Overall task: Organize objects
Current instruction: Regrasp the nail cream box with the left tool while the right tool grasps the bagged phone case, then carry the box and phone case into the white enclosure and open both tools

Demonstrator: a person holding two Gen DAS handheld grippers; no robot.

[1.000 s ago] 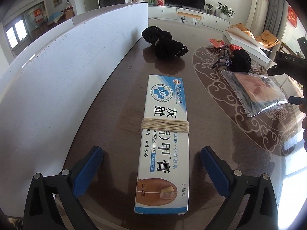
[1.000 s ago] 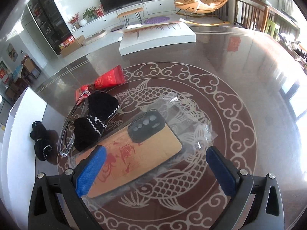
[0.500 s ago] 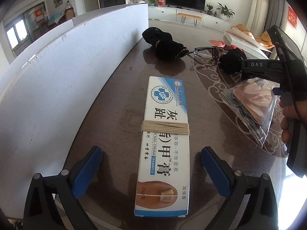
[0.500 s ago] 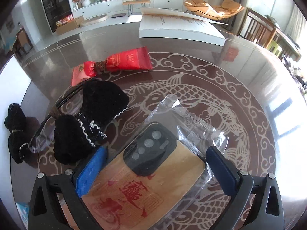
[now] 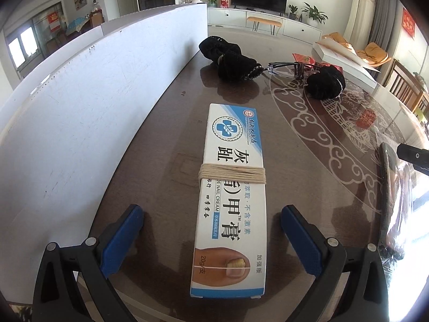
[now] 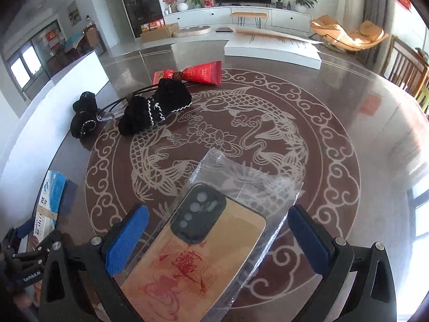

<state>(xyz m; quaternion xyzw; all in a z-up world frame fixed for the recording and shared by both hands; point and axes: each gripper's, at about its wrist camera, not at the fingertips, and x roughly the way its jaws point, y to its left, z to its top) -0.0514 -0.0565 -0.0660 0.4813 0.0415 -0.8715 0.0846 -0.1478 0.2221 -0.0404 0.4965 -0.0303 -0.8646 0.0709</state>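
Note:
A long white and blue nail cream box [image 5: 230, 196], tied round with twine, lies on the brown table between the open fingers of my left gripper [image 5: 213, 237]; neither pad touches it. It also shows at the left of the right wrist view [image 6: 49, 201]. A phone case with a red print, in a clear plastic bag [image 6: 203, 247], lies between the open fingers of my right gripper [image 6: 217, 237], with gaps on both sides. The bagged case shows edge-on at the right of the left wrist view [image 5: 388, 193].
A tall white board [image 5: 80, 112] stands along the table's left side. Black knitted pieces [image 6: 155, 110] [image 5: 233, 56], glasses [image 5: 284, 68] and a red packet [image 6: 193, 73] lie further back. A white box [image 6: 270, 51] sits at the far edge.
My right gripper has drawn back toward the near right with the bagged phone case lying between its fingers. The left gripper and the cream box have not moved.

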